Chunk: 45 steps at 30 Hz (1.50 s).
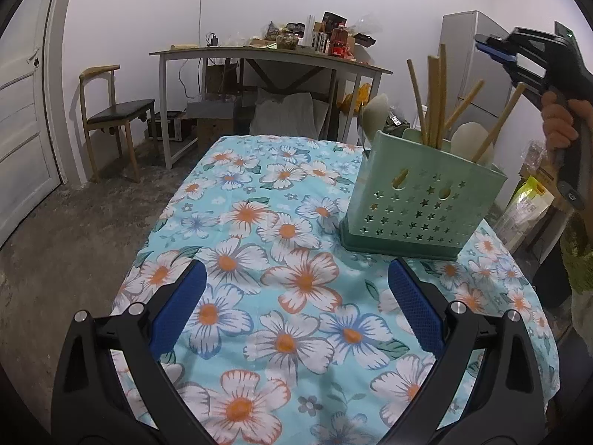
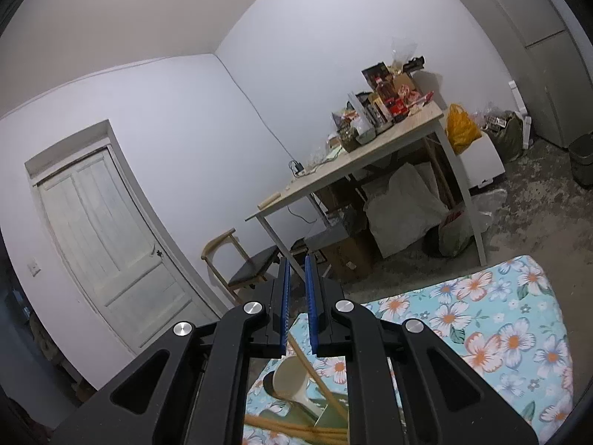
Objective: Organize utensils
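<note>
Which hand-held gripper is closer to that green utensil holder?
Right. The right hand-held gripper hangs just above the green utensil holder, over its chopsticks. The left hand-held gripper is further back, low over the floral tablecloth.

Home, lived-in room. Floral cloth point(image 1: 259, 296) on the near bench. Behind it a desk point(image 1: 267, 55) piled with groceries and bottles, chair point(image 1: 115, 118) and panelled door point(image 1: 22, 141) left of desk, fridge point(image 1: 478, 70) right.

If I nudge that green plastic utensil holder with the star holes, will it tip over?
The green plastic utensil holder probably slides, since its darker base looks wider. The tall wooden chopsticks and pale spoons make it top-heavy, so a high push might tip it.
</note>
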Each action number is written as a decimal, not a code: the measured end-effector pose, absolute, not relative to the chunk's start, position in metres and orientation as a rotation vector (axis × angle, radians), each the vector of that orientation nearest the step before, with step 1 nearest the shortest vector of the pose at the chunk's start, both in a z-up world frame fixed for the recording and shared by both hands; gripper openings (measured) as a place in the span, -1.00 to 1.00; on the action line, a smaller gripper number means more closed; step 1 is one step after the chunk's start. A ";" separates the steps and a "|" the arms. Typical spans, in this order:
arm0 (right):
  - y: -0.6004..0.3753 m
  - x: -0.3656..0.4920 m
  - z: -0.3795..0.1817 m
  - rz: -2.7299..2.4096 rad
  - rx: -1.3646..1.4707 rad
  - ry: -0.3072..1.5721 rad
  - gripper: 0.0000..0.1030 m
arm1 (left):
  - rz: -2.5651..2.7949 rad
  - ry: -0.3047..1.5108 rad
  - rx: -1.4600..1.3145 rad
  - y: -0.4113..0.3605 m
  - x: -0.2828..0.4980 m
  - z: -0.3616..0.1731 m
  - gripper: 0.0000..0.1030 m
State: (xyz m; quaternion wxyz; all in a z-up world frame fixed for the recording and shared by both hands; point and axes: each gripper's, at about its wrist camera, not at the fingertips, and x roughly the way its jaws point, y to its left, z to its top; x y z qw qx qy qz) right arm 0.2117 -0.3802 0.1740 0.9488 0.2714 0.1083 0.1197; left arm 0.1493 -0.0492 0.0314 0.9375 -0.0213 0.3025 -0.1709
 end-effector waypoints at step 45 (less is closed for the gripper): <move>-0.266 0.040 0.075 -0.413 0.058 0.564 0.87 | -0.101 0.612 0.153 -0.089 0.122 0.101 0.84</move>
